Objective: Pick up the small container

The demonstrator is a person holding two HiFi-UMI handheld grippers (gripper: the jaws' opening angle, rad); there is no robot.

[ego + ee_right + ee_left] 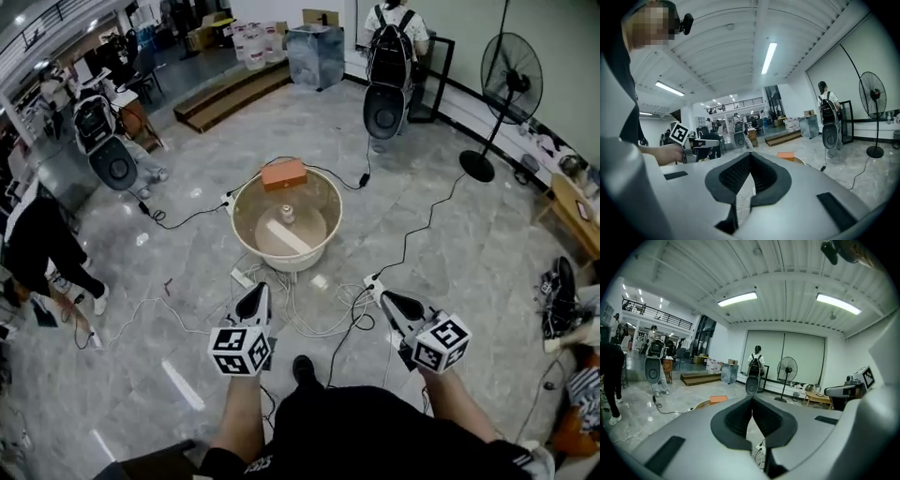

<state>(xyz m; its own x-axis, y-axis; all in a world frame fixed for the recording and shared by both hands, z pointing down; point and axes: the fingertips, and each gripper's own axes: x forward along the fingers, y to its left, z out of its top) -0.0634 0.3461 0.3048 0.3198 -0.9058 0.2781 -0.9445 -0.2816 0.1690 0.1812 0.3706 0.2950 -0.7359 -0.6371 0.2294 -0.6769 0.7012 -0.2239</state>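
Head view
- Tub (246, 208): round, pale, on the stone floor at frame centre
- Small container (287, 214): standing inside the tub near its middle; too small to make out in detail, apparently a short pale pot
- White strip (289, 237): lying flat in the tub, just below the container
- Orange box (284, 173): resting on the tub's upper rim
- Cables (319, 319): loose loops on the floor between tub and grippers
- Left gripper (262, 289): lower centre-left, tips towards the tub, well apart from it
- Right gripper (375, 281): lower centre-right, likewise clear of the tub
- Fan (511, 67): on a stand, upper right
- Person with a backpack (392, 37): top centre-right

Left gripper view
- Left gripper (752, 400): jaws closed tip to tip, nothing between them
- Orange box (718, 399) and a piece of tub rim (700, 405): just left of the jaws
- Fan (787, 371): centre-right background

Right gripper view
- Right gripper (749, 156): jaws pressed together, empty
- Orange box (786, 155): just right of the jaw tips
- Left gripper (699, 143): centre left, held in a hand
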